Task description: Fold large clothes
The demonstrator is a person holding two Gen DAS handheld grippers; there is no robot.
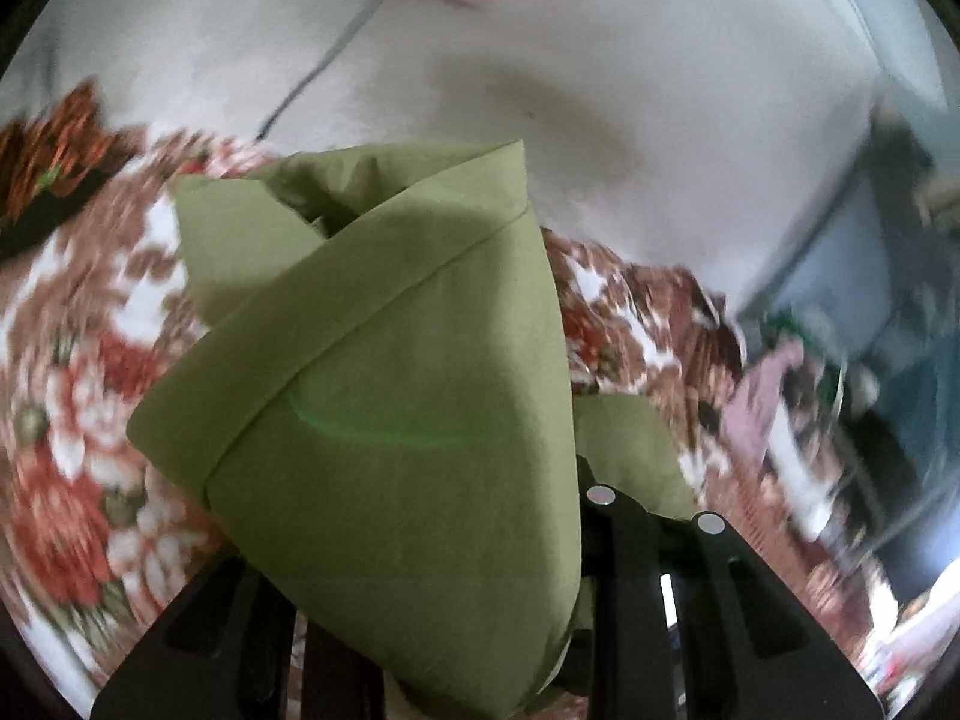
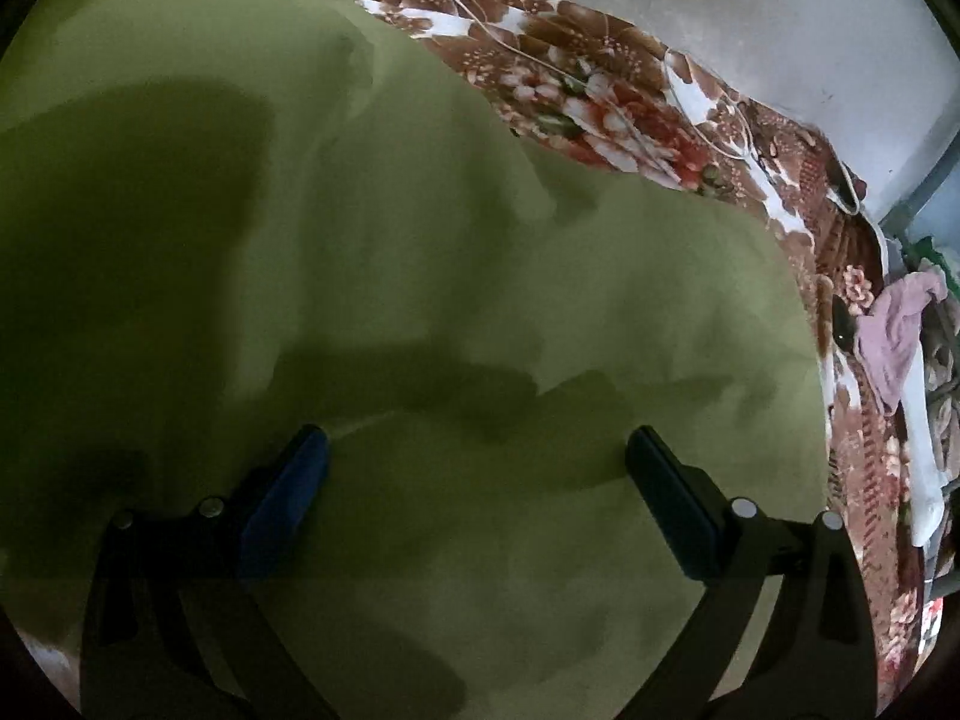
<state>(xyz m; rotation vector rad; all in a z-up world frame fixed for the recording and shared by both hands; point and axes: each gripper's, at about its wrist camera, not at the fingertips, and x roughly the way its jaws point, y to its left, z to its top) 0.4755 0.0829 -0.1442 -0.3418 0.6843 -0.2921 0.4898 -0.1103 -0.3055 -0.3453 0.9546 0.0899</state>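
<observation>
A large olive-green garment (image 2: 456, 276) lies spread over a floral bedspread (image 2: 606, 96) and fills most of the right wrist view. My right gripper (image 2: 477, 450) is open, its blue-padded fingers (image 2: 288, 498) wide apart just above the cloth, holding nothing. In the left wrist view my left gripper (image 1: 570, 480) is shut on a hemmed fold of the green garment (image 1: 384, 372) and holds it lifted above the bedspread (image 1: 78, 396). The cloth drapes over and hides the left finger.
A white wall (image 1: 600, 90) with a hanging cable (image 1: 324, 60) stands behind the bed. A thin white cord (image 2: 708, 114) lies on the bedspread. A pink cloth (image 2: 894, 330) and other clutter sit off the bed's right edge.
</observation>
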